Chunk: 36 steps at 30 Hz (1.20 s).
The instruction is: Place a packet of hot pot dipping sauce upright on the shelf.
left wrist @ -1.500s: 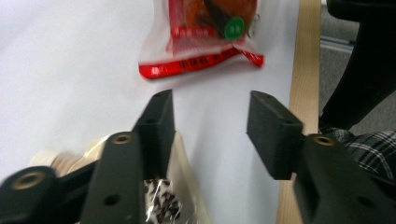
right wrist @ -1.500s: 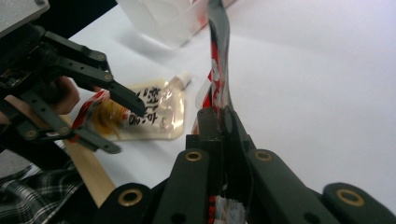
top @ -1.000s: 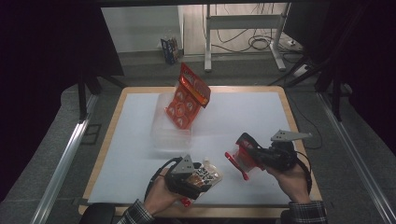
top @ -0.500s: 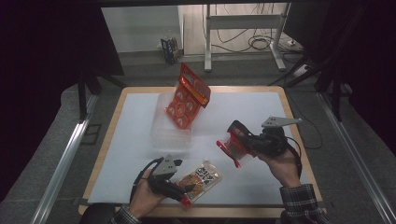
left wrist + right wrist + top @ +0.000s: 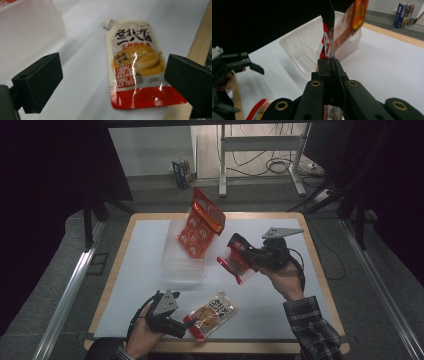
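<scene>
A white and red spouted pouch [image 5: 212, 312] lies flat on the white table top near the front edge. In the left gripper view the pouch [image 5: 135, 62] lies ahead between the wide-apart jaws. My left gripper [image 5: 182, 326] is open just left of it, touching nothing. My right gripper [image 5: 234, 261] is held above the table, shut on a thin red packet [image 5: 231, 267]. The right gripper view shows that red packet [image 5: 326, 37] edge-on, rising from the closed jaws. Just beyond it is a clear plastic container [image 5: 304, 50] with an orange snack packet [image 5: 201, 222] standing in it.
The wooden table rim [image 5: 200, 42] runs close beside the pouch. The clear container [image 5: 184, 262] sits mid-table, left of the right gripper. A person's hand and plaid sleeve [image 5: 307, 320] come in from the front right. My left gripper [image 5: 237, 63] appears at the far left.
My left gripper has drawn back to the left, leaving the pouch on the table. The right gripper has carried the red packet up and left, toward the container.
</scene>
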Each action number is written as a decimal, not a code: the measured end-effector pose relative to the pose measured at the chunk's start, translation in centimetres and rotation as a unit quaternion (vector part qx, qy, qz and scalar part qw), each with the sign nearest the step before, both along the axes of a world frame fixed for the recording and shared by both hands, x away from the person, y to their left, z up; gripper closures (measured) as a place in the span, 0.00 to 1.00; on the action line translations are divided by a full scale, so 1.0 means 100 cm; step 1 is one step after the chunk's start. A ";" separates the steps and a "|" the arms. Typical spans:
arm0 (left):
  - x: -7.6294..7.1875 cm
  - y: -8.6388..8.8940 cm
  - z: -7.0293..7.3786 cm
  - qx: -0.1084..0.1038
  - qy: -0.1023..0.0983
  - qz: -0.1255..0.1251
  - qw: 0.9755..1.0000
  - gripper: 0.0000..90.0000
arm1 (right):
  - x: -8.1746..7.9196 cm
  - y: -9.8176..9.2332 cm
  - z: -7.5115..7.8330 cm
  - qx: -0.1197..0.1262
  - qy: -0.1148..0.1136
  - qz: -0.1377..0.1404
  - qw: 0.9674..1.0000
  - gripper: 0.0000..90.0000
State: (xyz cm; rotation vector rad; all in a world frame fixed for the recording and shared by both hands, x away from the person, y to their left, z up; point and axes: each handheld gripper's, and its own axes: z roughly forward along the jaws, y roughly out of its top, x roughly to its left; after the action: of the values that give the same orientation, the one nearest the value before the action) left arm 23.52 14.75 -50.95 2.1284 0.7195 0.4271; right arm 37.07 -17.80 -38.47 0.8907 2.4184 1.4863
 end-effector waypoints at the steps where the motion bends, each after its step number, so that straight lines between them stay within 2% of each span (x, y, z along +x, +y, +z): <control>1: 0.000 0.000 -0.001 0.003 -0.002 0.002 1.000 0.02 | 0.003 0.003 0.002 0.002 0.000 0.000 1.000 0.98; 4: -0.002 0.003 -0.001 0.005 -0.005 0.007 1.000 0.02 | 0.011 0.011 0.006 0.007 -0.005 0.005 1.000 0.98; 16: -0.003 0.012 -0.001 -0.026 0.000 0.031 0.999 0.04 | 0.042 0.047 0.017 0.022 -0.016 0.022 0.999 0.98; 23: -0.004 0.013 0.000 -0.026 -0.009 0.036 0.999 0.04 | 0.056 0.069 0.011 0.021 -0.017 0.036 0.999 0.98; 32: -0.003 0.014 -0.001 -0.026 -0.011 0.034 0.999 0.04 | 0.070 0.092 0.001 0.023 -0.019 0.051 0.998 0.98; 36: -0.003 0.014 -0.001 -0.026 -0.012 0.031 0.999 0.04 | 0.075 0.108 -0.006 0.021 -0.027 0.066 0.997 0.98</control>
State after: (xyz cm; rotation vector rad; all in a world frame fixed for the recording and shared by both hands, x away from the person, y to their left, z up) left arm 23.17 16.11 -51.06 2.0530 0.7773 0.4609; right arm 44.55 -6.95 -39.08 0.7011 2.4578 1.5901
